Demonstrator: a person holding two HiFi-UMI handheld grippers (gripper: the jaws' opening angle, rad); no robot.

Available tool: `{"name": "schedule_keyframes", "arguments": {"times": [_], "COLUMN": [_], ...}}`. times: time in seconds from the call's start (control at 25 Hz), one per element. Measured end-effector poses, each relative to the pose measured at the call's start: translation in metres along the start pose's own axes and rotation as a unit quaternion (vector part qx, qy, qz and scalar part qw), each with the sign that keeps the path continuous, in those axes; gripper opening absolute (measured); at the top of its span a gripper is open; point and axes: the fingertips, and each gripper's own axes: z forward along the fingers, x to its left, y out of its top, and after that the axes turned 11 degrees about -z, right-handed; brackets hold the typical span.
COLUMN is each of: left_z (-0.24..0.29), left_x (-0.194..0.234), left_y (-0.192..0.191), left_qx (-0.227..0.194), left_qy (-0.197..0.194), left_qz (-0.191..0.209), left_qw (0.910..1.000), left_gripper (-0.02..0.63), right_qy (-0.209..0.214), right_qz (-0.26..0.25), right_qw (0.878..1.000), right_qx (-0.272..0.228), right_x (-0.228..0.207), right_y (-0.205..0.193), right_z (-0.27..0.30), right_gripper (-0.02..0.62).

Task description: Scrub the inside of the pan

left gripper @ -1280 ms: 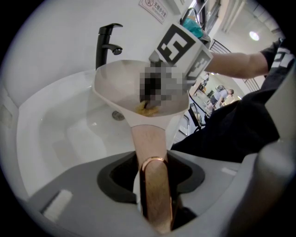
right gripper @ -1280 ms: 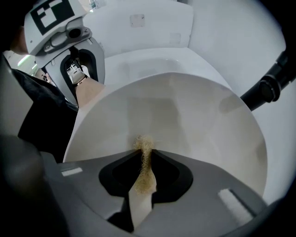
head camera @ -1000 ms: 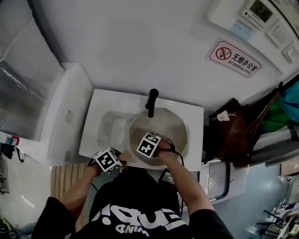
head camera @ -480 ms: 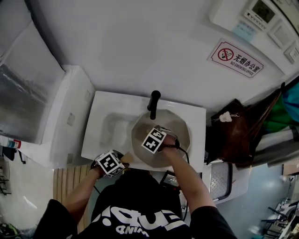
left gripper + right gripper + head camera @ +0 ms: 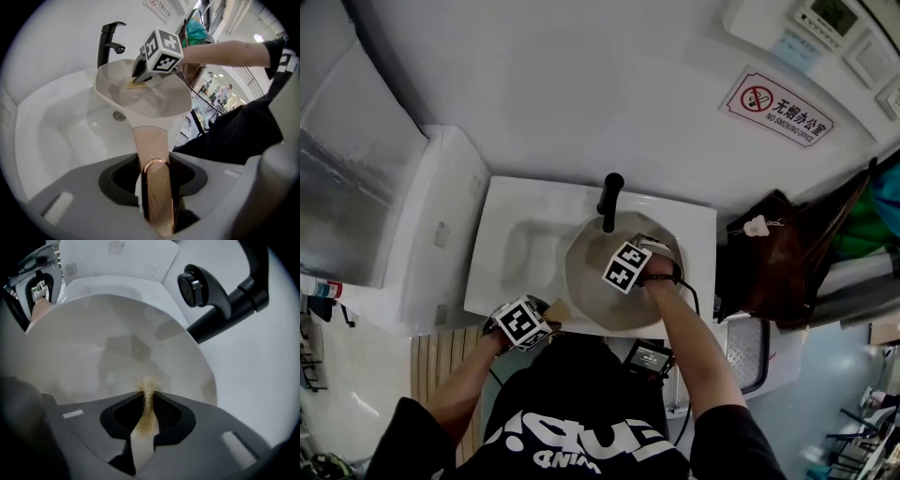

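A cream pan (image 5: 598,295) sits tilted in the white sink (image 5: 511,246). Its tan handle (image 5: 151,146) with a copper end runs between the jaws of my left gripper (image 5: 157,180), which is shut on it at the sink's near edge (image 5: 525,322). My right gripper (image 5: 630,266) is inside the pan toward its right side. In the right gripper view its jaws (image 5: 147,406) are shut on a thin tan scrub pad (image 5: 147,404) whose frayed edge touches the pan's inner wall (image 5: 93,362). In the left gripper view the pad (image 5: 135,84) rests on the pan's far inner side.
A black faucet (image 5: 609,199) stands over the pan's far rim, close to the right gripper (image 5: 220,301). The sink drain (image 5: 118,115) lies under the pan. A brown bag (image 5: 769,267) hangs at the right, and a white cabinet (image 5: 422,234) stands at the left.
The right gripper with the pad has slid across the pan from its near left part toward the far right. The left gripper keeps its hold on the handle.
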Motion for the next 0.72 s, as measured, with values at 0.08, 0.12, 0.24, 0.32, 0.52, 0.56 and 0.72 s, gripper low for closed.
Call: {"name": "schedule_keyframes", "arguments": {"times": [0.08, 0.12, 0.24, 0.32, 0.52, 0.56, 0.72], "left_z": [0.000, 0.000, 0.000, 0.000, -0.001, -0.001, -0.001], "left_x": [-0.001, -0.001, -0.001, -0.002, -0.001, -0.001, 0.001], "left_y": [0.000, 0.000, 0.001, 0.002, 0.004, 0.004, 0.003], "left_qx": [0.000, 0.000, 0.000, -0.002, -0.007, -0.007, -0.005], "left_qy": [-0.003, -0.004, -0.004, -0.005, -0.001, -0.001, 0.005], "left_qz": [0.001, 0.001, 0.000, 0.001, -0.001, 0.000, 0.000], "left_qw": [1.0000, 1.0000, 1.0000, 1.0000, 1.0000, 1.0000, 1.0000], "left_gripper": [0.169, 0.169, 0.169, 0.169, 0.169, 0.169, 0.169], "right_qy": [-0.008, -0.009, 0.001, 0.009, 0.035, 0.044, 0.081], "right_qz": [-0.019, -0.026, -0.036, -0.037, -0.045, -0.045, -0.043], "right_qw": [1.000, 0.999, 0.998, 0.998, 0.996, 0.995, 0.992], "right_qx": [0.019, 0.027, 0.043, 0.051, 0.072, 0.076, 0.089], "right_x": [-0.001, 0.000, 0.004, 0.007, 0.020, 0.024, 0.041], "right_y": [-0.010, -0.014, -0.025, -0.031, -0.043, -0.045, -0.052], "right_z": [-0.001, -0.002, -0.003, -0.005, -0.010, -0.012, -0.019], "right_gripper": [0.071, 0.071, 0.071, 0.071, 0.071, 0.071, 0.071]}}
